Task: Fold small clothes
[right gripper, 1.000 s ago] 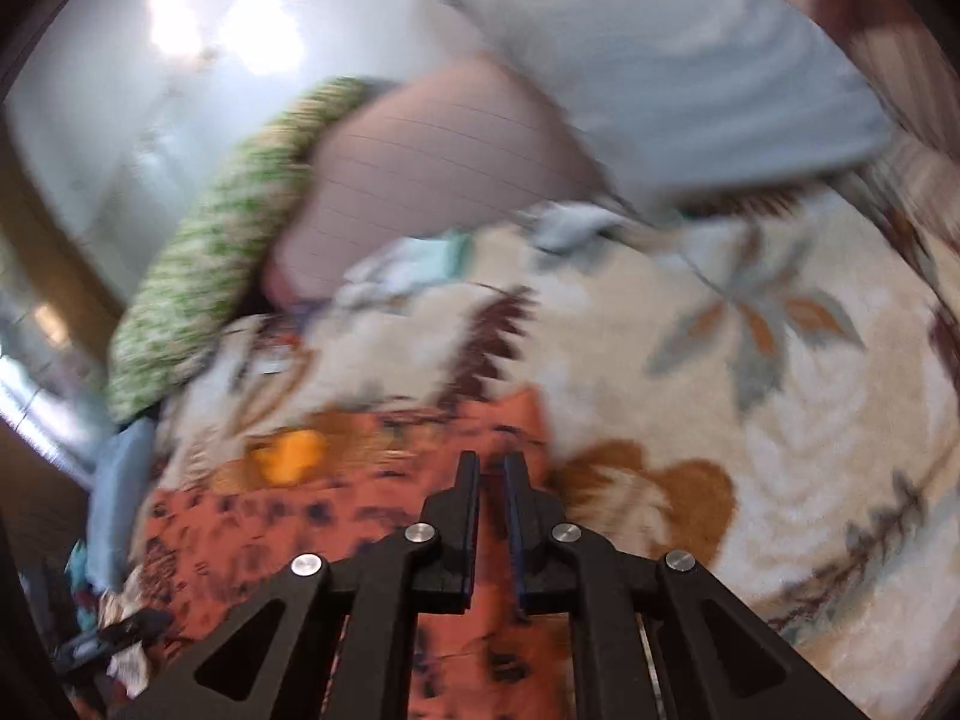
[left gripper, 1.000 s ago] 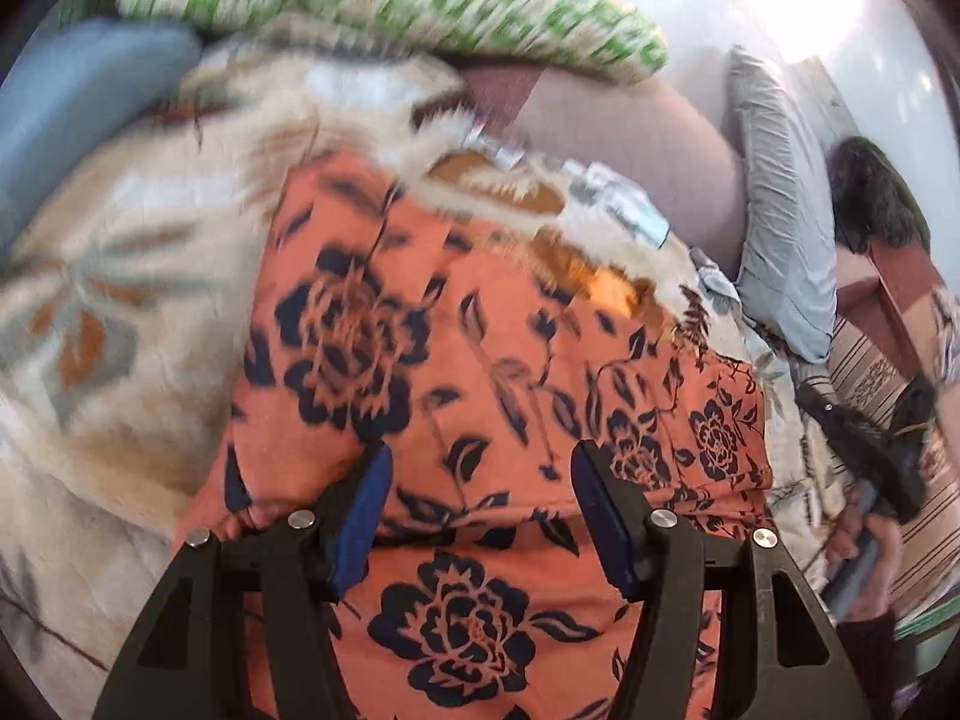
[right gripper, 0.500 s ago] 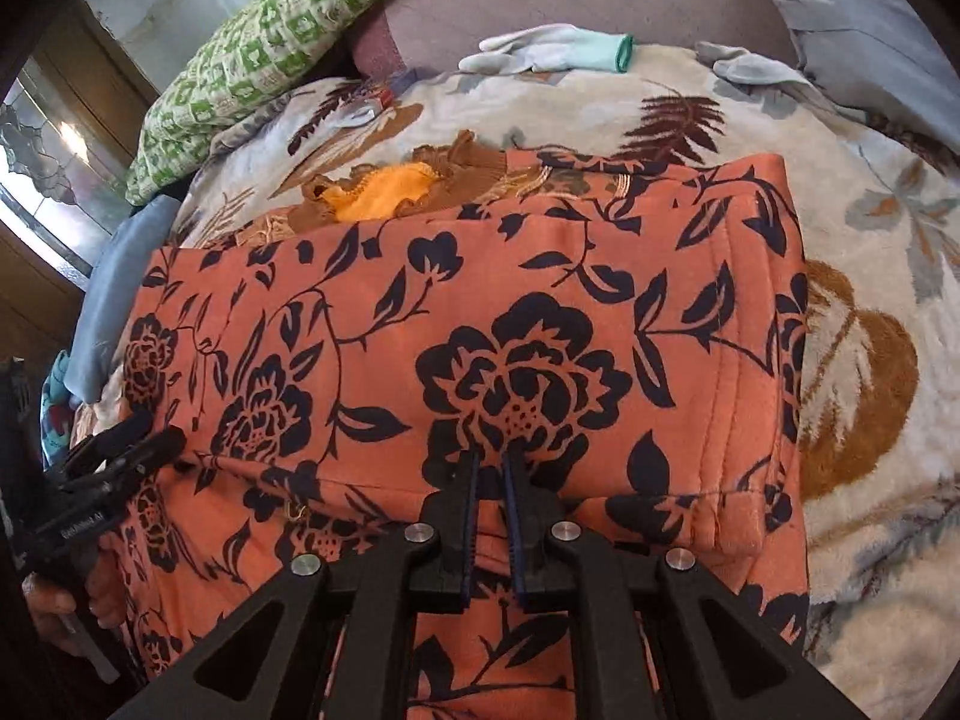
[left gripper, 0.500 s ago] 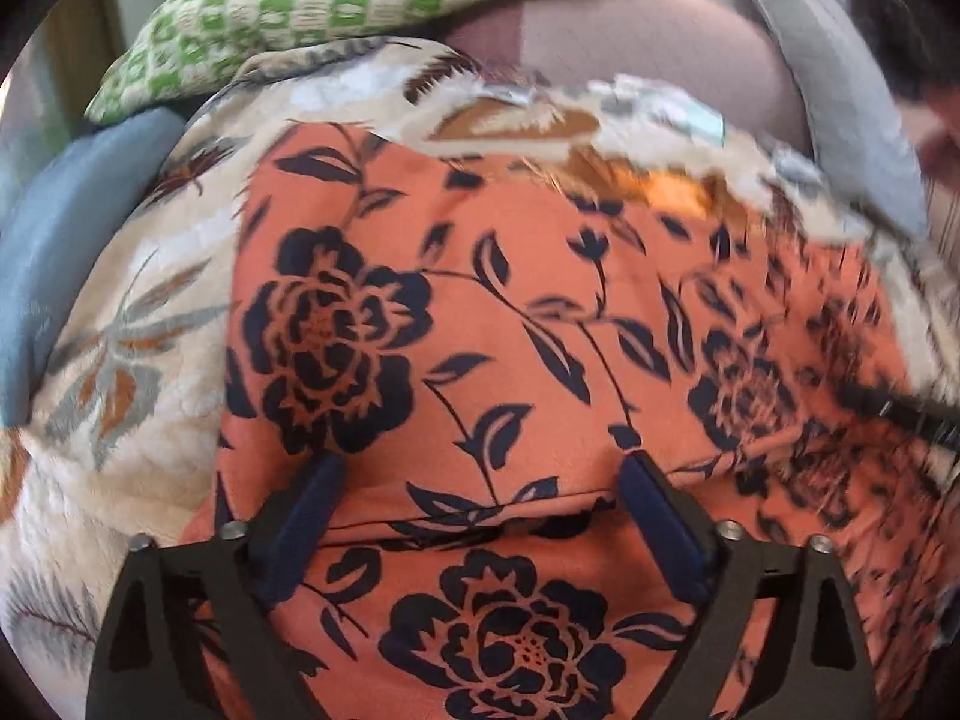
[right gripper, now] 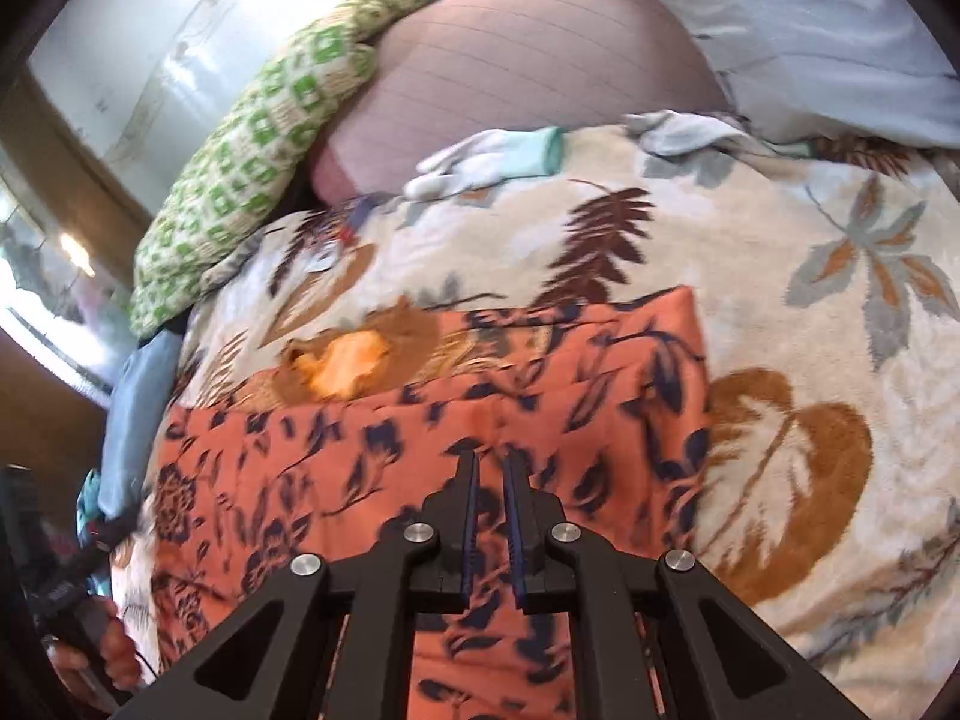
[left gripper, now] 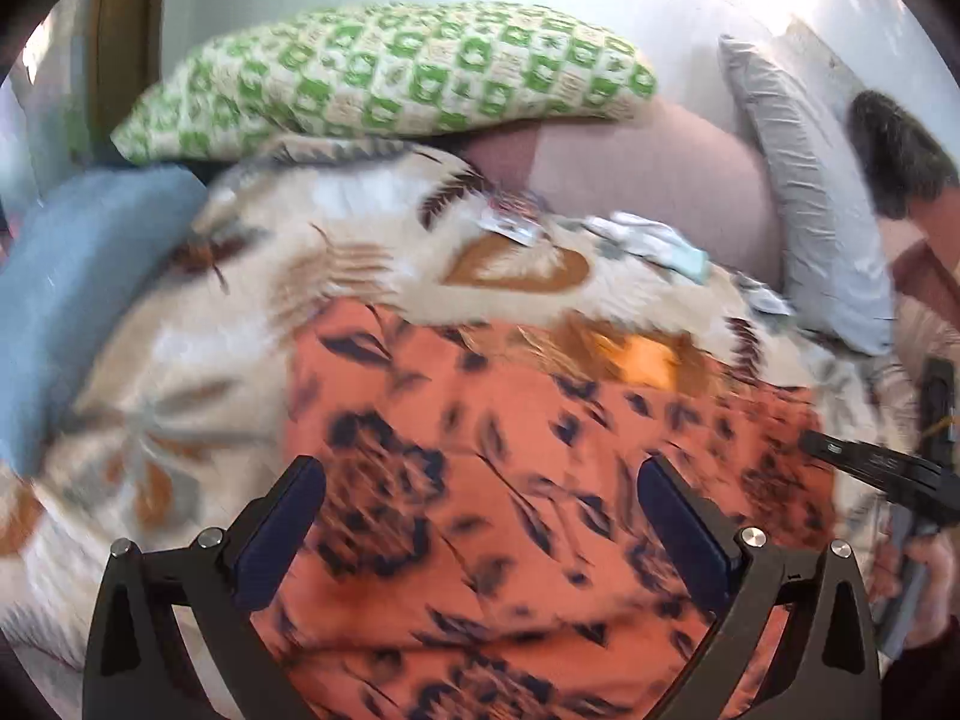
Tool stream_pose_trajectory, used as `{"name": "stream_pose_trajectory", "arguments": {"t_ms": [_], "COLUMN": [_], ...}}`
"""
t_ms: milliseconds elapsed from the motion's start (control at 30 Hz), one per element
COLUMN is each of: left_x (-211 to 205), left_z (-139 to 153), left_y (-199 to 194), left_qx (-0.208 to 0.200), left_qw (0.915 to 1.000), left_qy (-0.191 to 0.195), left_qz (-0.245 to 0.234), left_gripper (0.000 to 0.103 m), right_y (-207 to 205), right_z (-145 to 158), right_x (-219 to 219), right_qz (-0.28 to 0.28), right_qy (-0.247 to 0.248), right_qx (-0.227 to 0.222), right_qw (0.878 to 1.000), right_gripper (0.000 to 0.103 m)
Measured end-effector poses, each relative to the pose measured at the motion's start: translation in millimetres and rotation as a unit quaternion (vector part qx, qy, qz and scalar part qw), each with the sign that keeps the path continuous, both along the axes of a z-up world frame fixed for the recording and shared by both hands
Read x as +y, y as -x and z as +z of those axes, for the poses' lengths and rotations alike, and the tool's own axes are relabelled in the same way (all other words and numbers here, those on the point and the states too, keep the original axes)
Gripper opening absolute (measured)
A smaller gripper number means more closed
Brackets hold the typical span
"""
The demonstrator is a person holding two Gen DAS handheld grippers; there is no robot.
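Note:
An orange garment with dark navy flowers [left gripper: 540,480] lies spread on a cream leaf-patterned blanket [left gripper: 360,252]. It also shows in the right wrist view [right gripper: 420,450]. My left gripper [left gripper: 480,480] is open wide, its jaws hovering over the garment's near part with nothing between them. My right gripper [right gripper: 489,462] has its jaws nearly closed with a thin gap, above the garment near its right end; no cloth shows between them. The right gripper also shows at the right edge of the left wrist view [left gripper: 870,468].
A brown and orange cloth [right gripper: 354,360] lies at the garment's far edge. A green checked pillow [left gripper: 384,72], a blue cushion [left gripper: 72,276], a mauve bolster [right gripper: 528,72] and a grey pillow [left gripper: 804,192] ring the blanket. White gloves [right gripper: 492,156] lie near the bolster.
Both grippers have pulled back and up from the garment. The left jaws stay wide open. The right jaws stay almost closed. The garment now lies flatter and further away.

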State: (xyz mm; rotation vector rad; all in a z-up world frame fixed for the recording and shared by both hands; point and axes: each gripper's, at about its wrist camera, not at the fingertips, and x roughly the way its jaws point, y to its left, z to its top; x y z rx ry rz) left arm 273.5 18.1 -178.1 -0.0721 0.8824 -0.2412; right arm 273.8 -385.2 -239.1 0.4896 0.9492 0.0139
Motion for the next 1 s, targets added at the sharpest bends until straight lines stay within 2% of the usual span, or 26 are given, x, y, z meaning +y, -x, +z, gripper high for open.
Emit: {"name": "stream_pose_trajectory", "arguments": {"t_ms": [67, 133, 200, 333, 433, 533, 667, 733, 867, 933, 1000], "left_x": [9, 20, 29, 12, -3, 3, 6, 5, 4, 2, -3], "left_z": [-17, -45, -65, -53, -60, -63, -63, -62, -61, -59, -59], "left_y": [-22, -44, -52, -42, -36, -32, -24, -20, -23, -18, -11], "left_qx": [0.029, 0.102, 0.144, 0.106, 0.105, 0.086, 0.078, 0.078, 0.108, 0.111, 0.108], "left_qw": [0.9991, 0.9928, 0.9869, 0.9921, 0.9895, 0.9928, 0.9935, 0.9931, 0.9908, 0.991, 0.9901], "left_qy": [-0.018, -0.022, -0.016, -0.05, -0.094, -0.075, -0.075, -0.081, -0.071, -0.069, -0.089], "left_qz": [0.026, 0.058, 0.071, 0.044, 0.031, 0.035, 0.035, 0.036, 0.039, 0.029, 0.012], "left_gripper": [0.103, 0.103, 0.103, 0.103, 0.103, 0.103, 0.103, 0.103, 0.103, 0.103, 0.103], "right_y": [-4, -4, -2, 3, 3, -1, 4, 10, 19, 20, 27], "right_z": [-12, -22, -23, -5, 0, -22, -10, -3, -5, -13, -11], "right_x": [-9, -20, -26, -15, -2, 6, 16, 28, 71, 89, 95], "right_qz": [-0.022, -0.034, -0.035, -0.027, 0.005, 0.015, 0.026, 0.047, 0.111, 0.125, 0.123], "right_qy": [0.003, -0.02, -0.035, 0.003, -0.001, -0.013, 0.009, -0.004, -0.004, 0.022, 0.044], "right_qx": [0.027, 0.048, 0.046, 0.023, 0.013, 0.068, 0.053, 0.039, 0.047, 0.056, 0.047], "right_qw": [0.999, 0.998, 0.998, 0.999, 1.0, 0.997, 0.998, 0.998, 0.993, 0.99, 0.99], "right_gripper": [0.011, 0.011, 0.011, 0.011, 0.011, 0.011, 0.011, 0.011, 0.011, 0.011, 0.011]}}
